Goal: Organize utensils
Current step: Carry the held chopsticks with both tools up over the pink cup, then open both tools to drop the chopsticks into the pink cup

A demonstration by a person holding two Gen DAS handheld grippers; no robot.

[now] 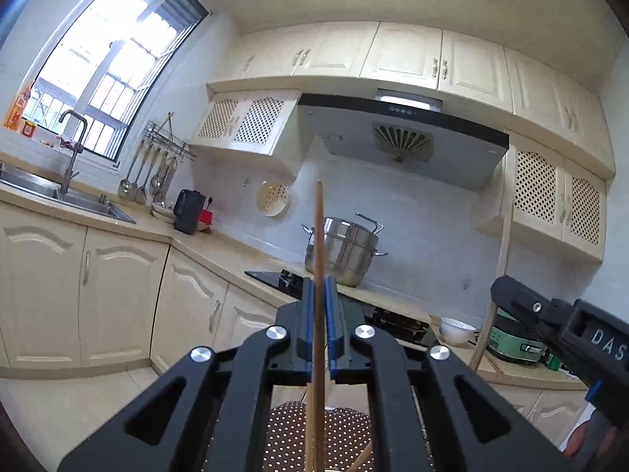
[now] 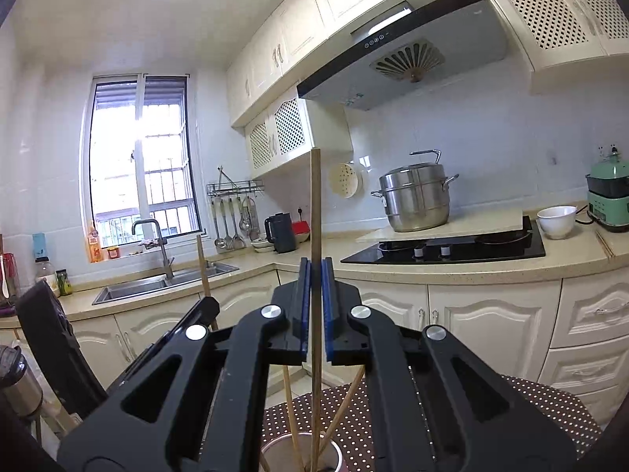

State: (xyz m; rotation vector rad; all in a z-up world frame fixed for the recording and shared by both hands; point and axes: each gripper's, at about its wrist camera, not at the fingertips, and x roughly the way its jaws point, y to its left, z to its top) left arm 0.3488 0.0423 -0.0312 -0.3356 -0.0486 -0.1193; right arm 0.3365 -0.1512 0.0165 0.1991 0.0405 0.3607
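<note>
My left gripper (image 1: pixel 319 287) is shut on an upright wooden chopstick (image 1: pixel 319 232) that runs down past the blue pads. My right gripper (image 2: pixel 315 265) is shut on another upright wooden chopstick (image 2: pixel 315 204); its lower end reaches into a cup (image 2: pixel 275 456) that holds other chopsticks (image 2: pixel 289 401). The cup stands on a brown polka-dot cloth (image 2: pixel 530 405). The right gripper's body also shows in the left wrist view (image 1: pixel 550 314) with its chopstick (image 1: pixel 489 314). The left gripper's body (image 2: pixel 51 338) and chopstick (image 2: pixel 203 263) show at left in the right wrist view.
A stove (image 2: pixel 452 249) carries a steel steamer pot (image 2: pixel 414 200). A white bowl (image 2: pixel 556 220) and a green cooker (image 2: pixel 609 196) stand to its right. A sink (image 2: pixel 157 281), a black kettle (image 2: pixel 281 232) and hanging ladles (image 2: pixel 232 224) are at left.
</note>
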